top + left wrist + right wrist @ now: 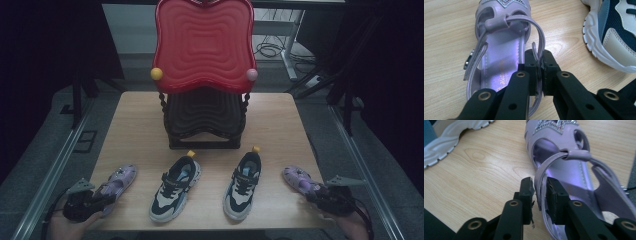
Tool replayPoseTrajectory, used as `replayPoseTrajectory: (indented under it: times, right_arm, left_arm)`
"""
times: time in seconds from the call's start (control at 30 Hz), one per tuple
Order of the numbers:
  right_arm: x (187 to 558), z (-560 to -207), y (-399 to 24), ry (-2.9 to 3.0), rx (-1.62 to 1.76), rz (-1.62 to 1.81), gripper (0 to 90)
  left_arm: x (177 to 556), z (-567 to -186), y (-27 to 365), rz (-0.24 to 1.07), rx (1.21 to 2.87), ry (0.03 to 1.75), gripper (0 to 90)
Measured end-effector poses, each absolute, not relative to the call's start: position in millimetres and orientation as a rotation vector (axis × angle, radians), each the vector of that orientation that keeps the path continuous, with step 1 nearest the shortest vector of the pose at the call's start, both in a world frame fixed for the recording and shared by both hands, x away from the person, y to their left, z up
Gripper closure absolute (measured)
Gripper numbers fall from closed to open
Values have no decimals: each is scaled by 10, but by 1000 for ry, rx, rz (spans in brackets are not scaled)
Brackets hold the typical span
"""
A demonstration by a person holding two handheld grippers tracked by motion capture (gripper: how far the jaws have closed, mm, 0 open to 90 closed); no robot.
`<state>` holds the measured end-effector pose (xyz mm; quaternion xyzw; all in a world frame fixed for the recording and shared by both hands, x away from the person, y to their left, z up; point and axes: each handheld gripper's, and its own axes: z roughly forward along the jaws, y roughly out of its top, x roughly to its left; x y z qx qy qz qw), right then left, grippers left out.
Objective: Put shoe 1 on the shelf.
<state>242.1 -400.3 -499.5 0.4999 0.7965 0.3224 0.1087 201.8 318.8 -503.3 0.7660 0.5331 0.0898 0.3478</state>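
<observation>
Two lilac sandals lie at the near corners of the wooden table (140,120). My left gripper (102,201) comes in from the near left and is shut on the side strap of the left sandal (121,179). In the left gripper view its pads (541,65) pinch that thin strap beside the insole (499,65). My right gripper (312,192) reaches the heel of the right sandal (295,176). In the right gripper view its jaws (540,188) straddle the heel strap (539,180) with slim gaps, not pressing it.
Two dark-blue and cream sneakers (176,187) (243,185) stand side by side between the sandals. Behind them is a two-tier rack with a red wavy top shelf (204,45) and a dark lower shelf (205,117). A sneaker sole (609,37) lies close to the left sandal.
</observation>
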Motion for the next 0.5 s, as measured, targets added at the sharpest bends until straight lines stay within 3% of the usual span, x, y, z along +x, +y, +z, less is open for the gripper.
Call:
replayPoseTrajectory:
  times: [0.23, 0.5]
  right_arm:
    - [2439, -5001, -4005, 2322, 1485, 945, 845]
    - [2441, -4993, -4017, 2299, 1479, 985, 854]
  left_arm:
    - [2021, -5027, 3206, 229, 1980, 1379, 854]
    - [2014, -4994, 3248, 246, 1952, 1382, 864]
